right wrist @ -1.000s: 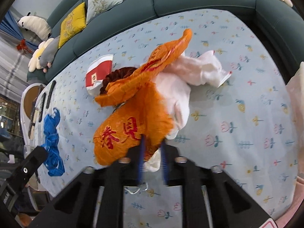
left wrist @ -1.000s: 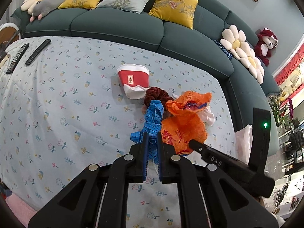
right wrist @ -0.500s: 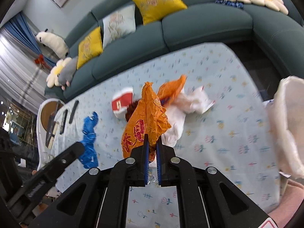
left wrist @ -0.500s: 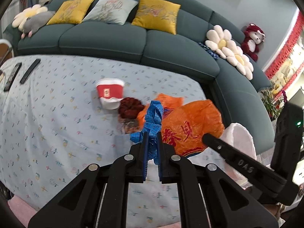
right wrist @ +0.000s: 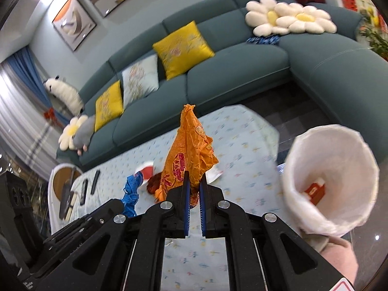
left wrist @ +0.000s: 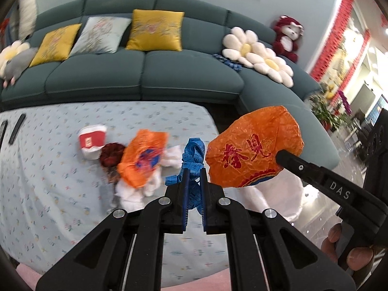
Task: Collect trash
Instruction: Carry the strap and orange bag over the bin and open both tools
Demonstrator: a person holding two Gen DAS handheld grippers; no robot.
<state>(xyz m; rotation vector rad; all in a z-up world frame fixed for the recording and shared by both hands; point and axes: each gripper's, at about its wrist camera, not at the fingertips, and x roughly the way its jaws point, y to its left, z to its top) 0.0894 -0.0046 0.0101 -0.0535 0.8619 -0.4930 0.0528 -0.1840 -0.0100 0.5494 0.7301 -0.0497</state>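
My left gripper is shut on a blue measuring tape and holds it above the table. My right gripper is shut on an orange plastic bag lifted off the table; the bag also shows in the left wrist view. The tape shows at lower left in the right wrist view. A white-lined trash bin with a red box inside stands at the right. On the table lie a red and white cup, a dark red scrunchie, another orange bag and white tissues.
The table has a pale blue floral cloth. Two remotes lie at its far left. A dark green sofa with cushions wraps around behind and to the right. A round side table stands at left.
Both grippers have risen and swung right. The orange bag went from the table up into the air, toward the trash bin, which has come into the right wrist view.
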